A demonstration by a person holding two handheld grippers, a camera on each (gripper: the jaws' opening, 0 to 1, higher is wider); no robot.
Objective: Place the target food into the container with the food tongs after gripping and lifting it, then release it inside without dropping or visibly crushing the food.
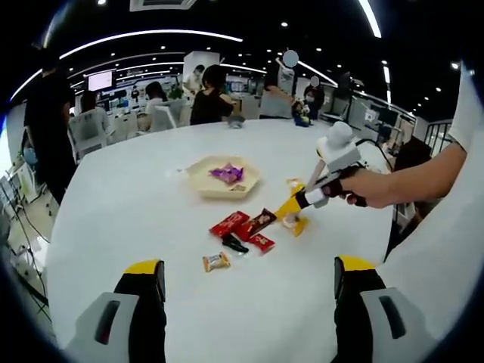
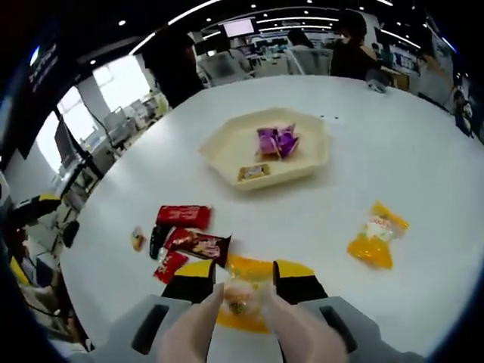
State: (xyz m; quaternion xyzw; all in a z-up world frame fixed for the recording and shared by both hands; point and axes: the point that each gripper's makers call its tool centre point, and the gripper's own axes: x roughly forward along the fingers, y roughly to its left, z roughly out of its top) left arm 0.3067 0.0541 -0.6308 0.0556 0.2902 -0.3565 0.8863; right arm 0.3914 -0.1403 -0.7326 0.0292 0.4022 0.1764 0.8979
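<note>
A round white tabletop (image 1: 151, 204) sits in a bright open office where several people stand and sit at its far edge. On it rests a cream tray (image 2: 227, 147) holding purple wrapped sweets (image 2: 276, 141), with red snack packets (image 2: 184, 216) nearby and a yellow pouch (image 2: 377, 236) well apart. The left hand-held gripper (image 1: 249, 283) hovers spread over bare table. The right hand-held gripper (image 2: 242, 295) works pale tongs (image 2: 193, 329) that pinch a small round wrapped food (image 2: 240, 296) above a yellow packet (image 2: 246, 269).
</note>
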